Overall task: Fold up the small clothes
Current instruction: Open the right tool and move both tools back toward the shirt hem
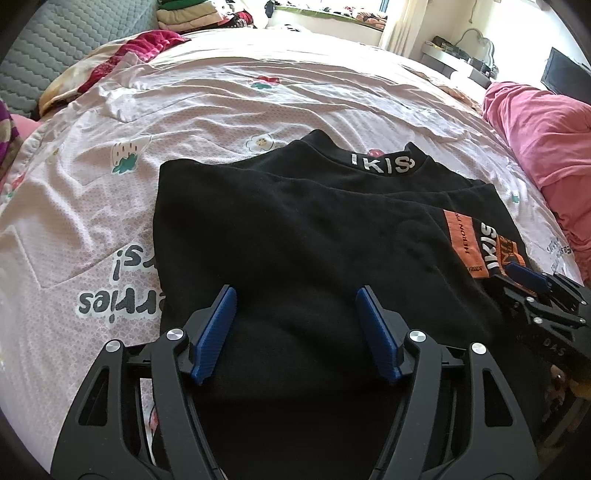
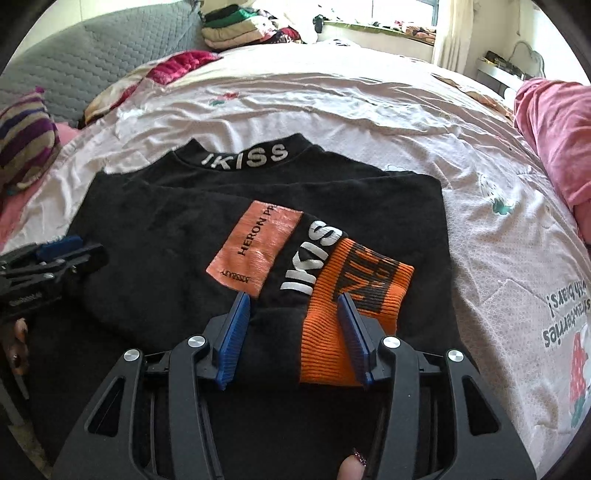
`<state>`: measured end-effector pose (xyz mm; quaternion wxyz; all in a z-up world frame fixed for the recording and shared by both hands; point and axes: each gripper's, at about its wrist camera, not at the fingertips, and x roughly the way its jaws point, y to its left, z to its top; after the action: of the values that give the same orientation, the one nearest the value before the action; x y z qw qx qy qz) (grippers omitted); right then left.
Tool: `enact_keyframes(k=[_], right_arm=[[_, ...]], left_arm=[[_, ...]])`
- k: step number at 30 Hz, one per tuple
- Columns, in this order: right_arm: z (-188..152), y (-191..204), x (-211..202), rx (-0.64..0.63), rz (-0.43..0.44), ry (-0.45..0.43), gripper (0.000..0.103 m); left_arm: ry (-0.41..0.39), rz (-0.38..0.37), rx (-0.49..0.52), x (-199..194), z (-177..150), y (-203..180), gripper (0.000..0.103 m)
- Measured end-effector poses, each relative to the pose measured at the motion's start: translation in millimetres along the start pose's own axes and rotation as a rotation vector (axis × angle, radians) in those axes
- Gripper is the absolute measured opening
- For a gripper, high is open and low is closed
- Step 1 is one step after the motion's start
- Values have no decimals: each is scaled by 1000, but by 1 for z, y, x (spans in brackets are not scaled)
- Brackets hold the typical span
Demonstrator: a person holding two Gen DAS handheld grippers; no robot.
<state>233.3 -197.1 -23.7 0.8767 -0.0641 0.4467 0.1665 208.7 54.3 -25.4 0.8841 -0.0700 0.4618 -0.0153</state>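
A bed fills both views, covered by a pale pink sheet [image 1: 229,110] printed with strawberries and lettering; a grey quilted headboard [image 2: 92,55] and a stack of folded laundry [image 2: 236,27] stand behind it. On the sheet lies the black sweatshirt [image 1: 295,229], partly folded, collar away from me and lettered in white. I hold the left tongs [image 1: 295,317] low over its near left part, jaws spread, the blue pads [image 1: 216,328] clear of the cloth with only black fabric showing between them. My right tongs [image 2: 293,325] sit over the folded-in sleeve: their jaws are parted, and the orange ribbed cuff [image 2: 354,295] lies between them beside a black fold; I cannot tell whether the right pad touches the cuff. An orange patch [image 2: 255,247] lies just beyond the tips. The sweatshirt's near hem is cut off behind both tools, and the cuff's black lettering is too creased to read. A pink blanket [image 1: 546,147] is heaped on the right, a striped cushion [image 2: 26,136] on the left; a fingertip [image 2: 351,467] shows at the lower edge.
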Motion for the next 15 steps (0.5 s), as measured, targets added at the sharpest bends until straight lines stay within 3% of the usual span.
enact_keyframes(k=[9, 11, 15], right_arm=[[2, -5, -14, 33, 18, -19, 53], [2, -4, -17, 33, 25, -23, 64], [4, -2, -23, 36, 30, -34, 65]], left_arm=[[-2, -3, 4, -6, -2, -3, 63], [-2, -5, 2, -7, -3, -3, 64], [-3, -7, 0, -9, -3, -3, 64]])
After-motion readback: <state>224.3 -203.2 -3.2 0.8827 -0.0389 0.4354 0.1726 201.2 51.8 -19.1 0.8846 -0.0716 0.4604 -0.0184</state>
